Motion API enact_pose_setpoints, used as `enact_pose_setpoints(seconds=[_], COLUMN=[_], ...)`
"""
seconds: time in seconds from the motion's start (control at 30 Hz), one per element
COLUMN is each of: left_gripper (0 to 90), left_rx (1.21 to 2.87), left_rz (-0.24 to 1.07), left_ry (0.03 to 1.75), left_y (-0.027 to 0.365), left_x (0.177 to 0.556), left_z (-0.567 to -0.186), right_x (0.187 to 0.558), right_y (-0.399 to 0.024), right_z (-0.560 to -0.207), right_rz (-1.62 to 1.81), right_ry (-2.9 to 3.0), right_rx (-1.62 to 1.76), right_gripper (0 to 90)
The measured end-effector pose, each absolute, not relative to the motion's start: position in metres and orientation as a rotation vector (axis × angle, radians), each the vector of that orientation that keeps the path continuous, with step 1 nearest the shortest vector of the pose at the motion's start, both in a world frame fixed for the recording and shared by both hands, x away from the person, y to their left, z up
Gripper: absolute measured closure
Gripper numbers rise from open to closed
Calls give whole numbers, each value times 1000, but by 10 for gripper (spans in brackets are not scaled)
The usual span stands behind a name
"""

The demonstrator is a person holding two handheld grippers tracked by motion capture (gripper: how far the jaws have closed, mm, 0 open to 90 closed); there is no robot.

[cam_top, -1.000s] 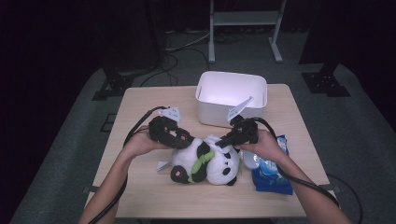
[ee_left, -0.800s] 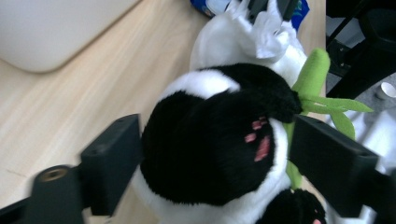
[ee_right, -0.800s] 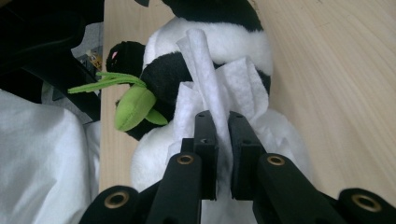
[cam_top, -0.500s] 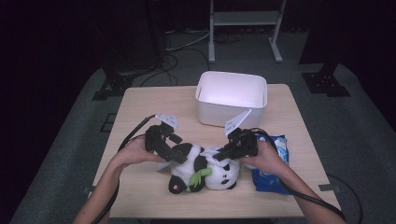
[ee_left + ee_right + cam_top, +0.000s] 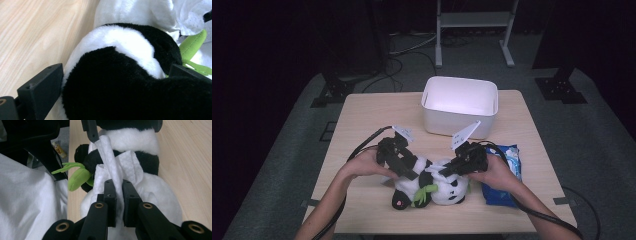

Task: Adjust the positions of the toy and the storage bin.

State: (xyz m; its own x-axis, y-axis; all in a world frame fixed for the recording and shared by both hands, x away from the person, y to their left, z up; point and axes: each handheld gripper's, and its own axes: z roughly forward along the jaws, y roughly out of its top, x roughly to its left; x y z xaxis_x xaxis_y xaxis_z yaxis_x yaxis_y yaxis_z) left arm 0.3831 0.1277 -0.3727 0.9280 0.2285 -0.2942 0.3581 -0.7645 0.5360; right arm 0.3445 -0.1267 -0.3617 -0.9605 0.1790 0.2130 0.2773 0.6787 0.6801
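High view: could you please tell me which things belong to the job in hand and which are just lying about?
In the job:
- panda plush
- white wipe, pinched in the shut right tool
- left tool, jaws just opened wide, astride the panda plush

Lying about:
- white bin
- blue packet

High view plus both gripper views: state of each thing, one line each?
panda plush: lying on the table, between both grippers.
white wipe: draped on the panda, pinched at one end.
left gripper: jaws have just been opening, wide around the panda's body.
right gripper: jaws shut on the white wipe.
white bin: upright, looks empty.
blue packet: flat on the table, partly under the right hand.
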Motion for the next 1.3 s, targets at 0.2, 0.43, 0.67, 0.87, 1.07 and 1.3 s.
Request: enact_pose_setpoints(seconds=[0.2,0.43,0.67,0.87,1.07,1.3], left_gripper=[151,317,335,329,281,181], left_rx=[2489,2493,2485,2471,2426,2405], left_rz=[-245,-94,52,231,173,112], left_ry=[394,331,322,296,326,344], left_y=[127,125,117,117,128,130], left_x=[381,381,385,388,386,381], left_z=[-374,-368,-363,-356,-364,-362], right_x=[343,350,362,381,395,385], right_y=[-127,-131,-138,-139,-141,-138], right_z=[-360,-356,-351,-340,-343,-353], right_rz=[-1151,-1160,-1173,-1199,-1208,-1197], right_ry=[-2771,-2777,-2799,-2835,-2820,-2795], right_rx=[-370,-394,-439,-488,-543,-522], right_gripper=[826,826,825,822,822,824])
